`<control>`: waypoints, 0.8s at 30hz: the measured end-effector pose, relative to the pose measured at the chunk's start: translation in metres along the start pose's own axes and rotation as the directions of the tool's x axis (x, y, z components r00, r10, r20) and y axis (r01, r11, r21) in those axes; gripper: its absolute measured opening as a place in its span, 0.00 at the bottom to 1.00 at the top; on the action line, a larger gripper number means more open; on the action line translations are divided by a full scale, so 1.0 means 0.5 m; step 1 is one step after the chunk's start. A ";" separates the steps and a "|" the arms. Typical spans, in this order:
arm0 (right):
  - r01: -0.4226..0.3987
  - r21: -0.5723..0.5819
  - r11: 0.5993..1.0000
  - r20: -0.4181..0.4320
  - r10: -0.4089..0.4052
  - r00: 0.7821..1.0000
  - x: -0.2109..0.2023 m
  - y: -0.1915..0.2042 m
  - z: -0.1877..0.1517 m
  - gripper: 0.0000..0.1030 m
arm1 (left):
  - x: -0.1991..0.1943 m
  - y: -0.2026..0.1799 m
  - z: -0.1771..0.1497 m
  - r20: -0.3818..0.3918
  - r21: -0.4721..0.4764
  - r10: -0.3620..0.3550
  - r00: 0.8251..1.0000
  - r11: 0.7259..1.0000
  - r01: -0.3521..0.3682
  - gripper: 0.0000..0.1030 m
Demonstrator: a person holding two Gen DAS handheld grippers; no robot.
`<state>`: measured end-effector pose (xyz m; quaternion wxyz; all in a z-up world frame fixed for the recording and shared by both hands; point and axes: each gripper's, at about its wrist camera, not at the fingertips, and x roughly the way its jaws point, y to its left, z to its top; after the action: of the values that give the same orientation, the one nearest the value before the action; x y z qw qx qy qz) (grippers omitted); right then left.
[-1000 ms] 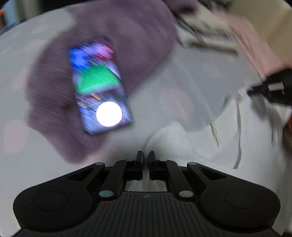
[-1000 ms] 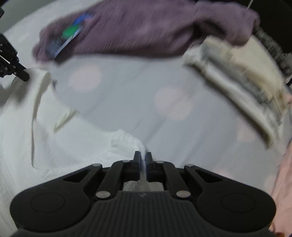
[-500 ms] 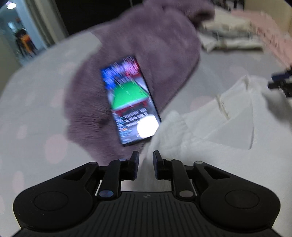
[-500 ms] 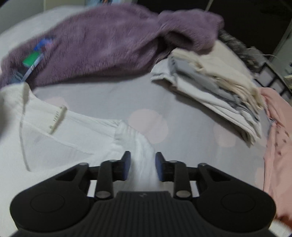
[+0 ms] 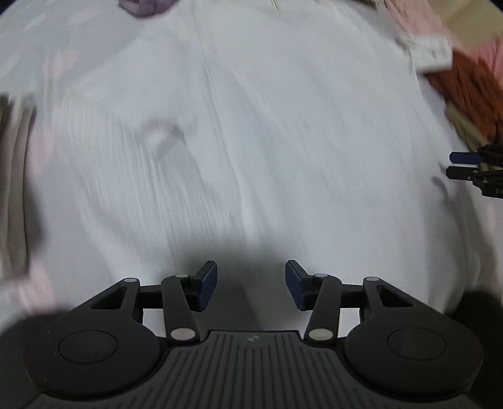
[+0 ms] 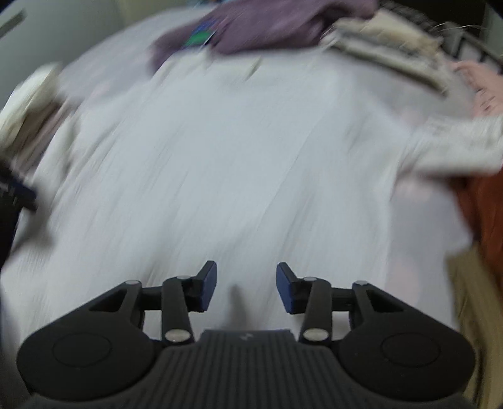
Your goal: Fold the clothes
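Surface: bedsheet [image 6: 103,69], pale grey with faint pink dots, runs under everything I see; both views are smeared by motion blur.
Left gripper [image 5: 251,284]: I have its jaws standing apart, having just been opening, with nothing between them; only white cloth lies below the gap.
Right gripper [image 6: 246,288]: same here, jaws parted and just been opening, nothing pinched; in the left view I see its fingers [image 5: 465,157] poking in at the right edge, over the shirt's edge.
Shirt [image 5: 267,126]: white, ribbed, spread flat on the sheet and filling the middle of both views; a small pucker shows left of centre in the left view.
Rust cloth [image 6: 484,214]: lies at the shirt's right edge, with tan fabric [image 6: 474,283] nearer me.
Cream knit [image 6: 456,144]: sits beside the rust cloth, at the shirt's right side.
Left stack [image 6: 28,103]: beige and cream pieces, too blurred for me to tell apart.
Pink cloth [image 6: 481,85]: far right.
Folded pile [image 6: 386,47]: cream and grey, far right.
Purple fleece [image 6: 267,25]: beyond the shirt's far edge.
Phone [image 6: 201,34]: on the fleece, screen lit blue and green.
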<state>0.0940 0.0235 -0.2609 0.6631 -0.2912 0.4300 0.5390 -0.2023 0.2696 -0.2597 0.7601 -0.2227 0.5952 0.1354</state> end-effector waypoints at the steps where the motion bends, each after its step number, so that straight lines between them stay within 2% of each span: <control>1: 0.004 -0.013 1.000 -0.014 -0.005 1.000 -0.007 0.011 -0.029 0.47 | -0.012 -0.017 -0.027 0.009 0.013 0.015 1.000 1.000 -0.015 0.45; 2: 0.009 -0.010 1.000 -0.025 -0.009 1.000 -0.019 0.017 -0.058 0.49 | -0.025 -0.032 -0.050 0.020 0.024 0.027 0.999 0.999 -0.027 0.47; 4: 0.018 0.035 0.999 -0.029 -0.017 0.999 -0.046 0.013 -0.101 0.53 | -0.039 -0.057 -0.091 -0.003 0.037 0.031 1.000 0.999 -0.031 0.62; 7: 0.029 0.136 0.990 -0.035 -0.024 0.999 -0.091 -0.006 -0.160 0.56 | -0.038 -0.086 -0.136 -0.020 0.073 0.003 1.000 0.997 -0.002 0.62; 9: 0.042 0.202 0.978 -0.054 -0.032 0.998 -0.115 -0.021 -0.194 0.56 | -0.042 -0.103 -0.156 0.003 0.111 0.008 1.000 0.994 -0.008 0.61; 12: 0.038 0.298 0.954 -0.073 -0.017 0.997 -0.149 -0.046 -0.246 0.57 | -0.041 -0.112 -0.169 0.010 0.141 -0.004 1.000 0.990 0.002 0.61; 14: 0.035 0.349 0.936 -0.072 -0.010 0.997 -0.165 -0.053 -0.280 0.57 | -0.024 -0.108 -0.170 0.005 0.128 -0.006 1.000 0.992 0.005 0.61; 19: 0.060 0.433 0.899 -0.102 -0.017 0.995 -0.177 -0.063 -0.334 0.57 | 0.009 -0.118 -0.184 0.000 0.140 -0.069 0.998 0.988 0.068 0.60; 24: 0.021 0.493 0.870 -0.107 0.037 0.994 -0.154 -0.064 -0.371 0.58 | 0.006 -0.131 -0.183 0.047 0.165 -0.140 0.989 0.978 0.130 0.60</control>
<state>0.0736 -0.1781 -0.2809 0.6877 -0.1407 0.5913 0.3970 -0.2482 0.1671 -0.2684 0.8001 -0.1961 0.5654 0.0412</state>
